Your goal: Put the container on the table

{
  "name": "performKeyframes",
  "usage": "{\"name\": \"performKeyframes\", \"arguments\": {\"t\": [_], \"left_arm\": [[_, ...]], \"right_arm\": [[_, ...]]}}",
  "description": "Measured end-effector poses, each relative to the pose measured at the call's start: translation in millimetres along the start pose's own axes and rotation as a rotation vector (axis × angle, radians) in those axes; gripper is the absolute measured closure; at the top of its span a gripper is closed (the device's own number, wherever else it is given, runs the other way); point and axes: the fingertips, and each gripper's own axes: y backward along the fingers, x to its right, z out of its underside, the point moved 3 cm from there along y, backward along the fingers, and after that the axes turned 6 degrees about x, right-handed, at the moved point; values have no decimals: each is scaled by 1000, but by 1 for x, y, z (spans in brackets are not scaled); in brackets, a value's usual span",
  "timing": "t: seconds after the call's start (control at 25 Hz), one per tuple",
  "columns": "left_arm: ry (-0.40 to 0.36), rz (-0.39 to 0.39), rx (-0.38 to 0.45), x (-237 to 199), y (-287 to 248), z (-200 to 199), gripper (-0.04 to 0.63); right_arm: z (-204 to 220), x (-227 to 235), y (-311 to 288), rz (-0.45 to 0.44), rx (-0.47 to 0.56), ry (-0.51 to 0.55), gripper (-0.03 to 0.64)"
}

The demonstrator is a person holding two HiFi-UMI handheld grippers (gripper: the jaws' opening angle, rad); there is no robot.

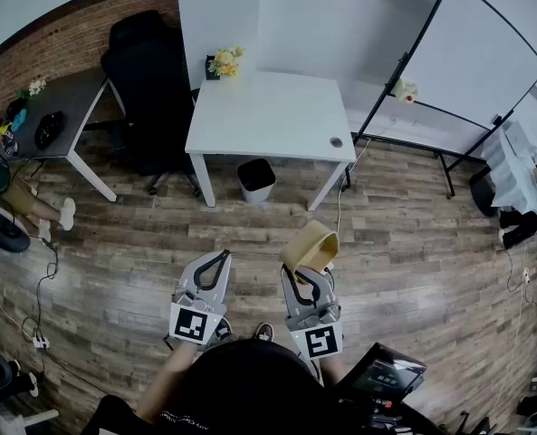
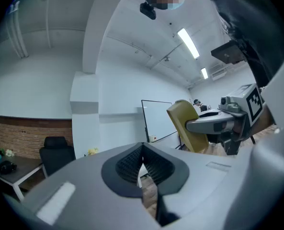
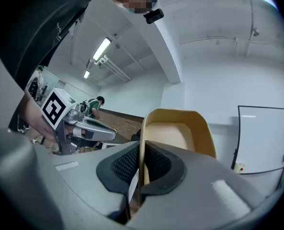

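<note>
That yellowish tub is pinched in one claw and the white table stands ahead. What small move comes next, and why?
Probably carry the right gripper forward toward the white table, keeping its grip. Its jaws clamp the wall of the container, which hangs over the wooden floor, short of the table. The left gripper is shut and empty.

Wood-plank floor [image 1: 413,243], brick wall [image 1: 69,39], black office chair [image 1: 146,80], grey desk [image 1: 69,98], whiteboard [image 1: 481,57], ceiling strip lights [image 2: 188,43].

We see a white table [image 1: 268,120] on the wooden floor [image 1: 123,261]. At its back left corner sits a bunch of flowers [image 1: 224,62]; near its front right corner, a small round grey piece [image 1: 336,141]. A bin [image 1: 256,179] stands on the floor below its front edge.
</note>
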Motion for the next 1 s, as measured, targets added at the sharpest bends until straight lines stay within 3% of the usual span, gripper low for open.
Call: {"name": "performKeyframes", "arguments": {"t": [0.12,0.28,0.68,1.0], "left_arm": [[-11,7,-1,9,-2,1,594],[-17,17,-6,21,-13,1,594],[8,-7,-23,54,-30,3,594],[55,40,8,35,-44,16,594]], "right_arm": [[14,2,12,-21,-76,-91,588],[22,11,18,-39,-111,-99,583],[21,40,20,-81,-15,-83,598],[25,38,-11,-73,-13,-38,601]]}}
